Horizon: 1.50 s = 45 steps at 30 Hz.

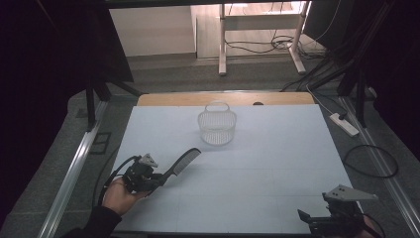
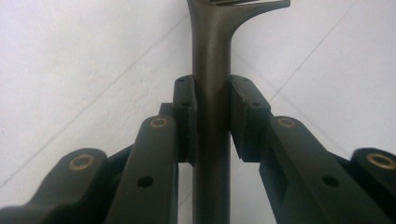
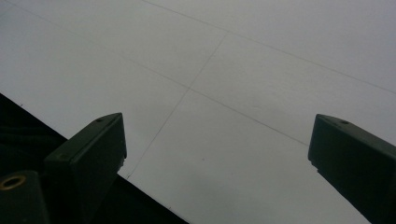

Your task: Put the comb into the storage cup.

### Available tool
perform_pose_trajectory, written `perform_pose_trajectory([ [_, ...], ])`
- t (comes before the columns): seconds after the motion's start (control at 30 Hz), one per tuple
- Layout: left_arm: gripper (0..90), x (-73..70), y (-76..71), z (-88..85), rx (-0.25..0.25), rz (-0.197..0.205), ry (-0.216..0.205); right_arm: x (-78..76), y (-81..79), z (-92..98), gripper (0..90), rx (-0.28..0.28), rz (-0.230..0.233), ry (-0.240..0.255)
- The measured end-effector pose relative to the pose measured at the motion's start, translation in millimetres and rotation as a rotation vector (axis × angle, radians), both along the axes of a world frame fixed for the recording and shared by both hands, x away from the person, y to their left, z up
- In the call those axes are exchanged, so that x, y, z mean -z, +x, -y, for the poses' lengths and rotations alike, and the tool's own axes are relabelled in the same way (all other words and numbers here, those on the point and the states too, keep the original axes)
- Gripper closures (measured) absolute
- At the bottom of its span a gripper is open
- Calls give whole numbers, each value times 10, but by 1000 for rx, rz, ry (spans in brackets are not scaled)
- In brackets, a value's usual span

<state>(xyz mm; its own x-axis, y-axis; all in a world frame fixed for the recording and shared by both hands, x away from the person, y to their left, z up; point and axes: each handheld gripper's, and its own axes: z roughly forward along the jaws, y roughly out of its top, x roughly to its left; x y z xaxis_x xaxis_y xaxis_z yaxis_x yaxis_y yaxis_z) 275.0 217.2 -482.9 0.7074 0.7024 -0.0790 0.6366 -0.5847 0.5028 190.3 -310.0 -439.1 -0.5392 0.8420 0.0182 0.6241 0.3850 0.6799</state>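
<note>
Seen from above: a white table cover (image 1: 257,163) with faint grid lines, dim light. At the near left, left gripper (image 1: 159,179) in a person's hand (image 1: 118,196), clamped on the handle of a dark comb (image 1: 182,162). Comb raised off the cover at a slant, toothed end pointing far and right toward a small white mesh basket (image 1: 217,128) standing upright at the far middle, well apart from the comb.

Looking along the left gripper (image 2: 212,119): both black pads (image 2: 186,116) pressed against opposite sides of the comb handle (image 2: 211,70), jaws narrowed to the width of that slim handle, comb teeth just visible at the top edge.

At the near right corner, right gripper (image 1: 317,220) low over the table edge. Looking along the right gripper (image 3: 217,149): jaws spread wide apart, nothing between them, bare white cover (image 3: 243,70) beneath.
</note>
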Motion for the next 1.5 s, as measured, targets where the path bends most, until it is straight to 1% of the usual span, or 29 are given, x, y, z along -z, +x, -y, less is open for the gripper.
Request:
perform_pose_trajectory([
  [0.13,733,-63,-26,75,-1,29,-24,-12,3,0,44,-10,18,9],
  [0.2,733,-89,-44,117,-2,46,-26,-24,7,3,39,-19,28,14],
  [0.27,733,-113,-57,151,0,53,-46,-45,11,-5,33,-28,40,22],
  [0.37,733,-150,-69,204,-3,63,-67,-85,24,-33,21,-48,62,43],
  [0.4,733,-162,-76,224,-8,64,-78,-95,33,-41,14,-56,63,52],
  [0.47,733,-188,-89,269,-7,76,-84,-110,45,-48,10,-67,61,69],
  [0.53,732,-209,-97,307,-6,80,-104,-126,69,-48,7,-74,55,99],
  [0.57,733,-220,-100,329,-4,85,-103,-134,85,-49,11,-77,57,118],
  [0.7,732,-260,-121,433,4,110,-125,-207,146,-78,24,-108,59,211],
  [0.83,732,-291,-121,512,14,121,-147,-289,221,-133,18,-131,66,268],
  [0.9,732,-304,-123,547,11,133,-154,-317,262,-170,0,-133,69,270],
  [0.97,732,-318,-127,573,8,145,-165,-332,306,-211,0,-137,73,266],
  [1.03,732,-330,-128,595,6,148,-186,-338,355,-250,0,-145,70,264],
  [1.13,732,-340,-124,634,7,152,-210,-348,431,-314,0,-171,86,253],
  [1.23,732,-347,-117,684,14,156,-228,-366,516,-387,0,-194,91,265],
  [1.3,732,-351,-113,715,16,157,-243,-381,570,-453,0,-211,94,262],
  [1.33,732,-354,-112,730,17,160,-249,-385,597,-486,0,-217,97,279],
  [1.4,732,-358,-112,761,22,164,-258,-387,659,-560,0,-230,83,314],
  [1.43,732,-359,-113,775,21,167,-264,-387,684,-602,0,-238,80,314],
  [1.5,732,-362,-116,797,24,172,-273,-384,733,-681,0,-251,89,298],
])
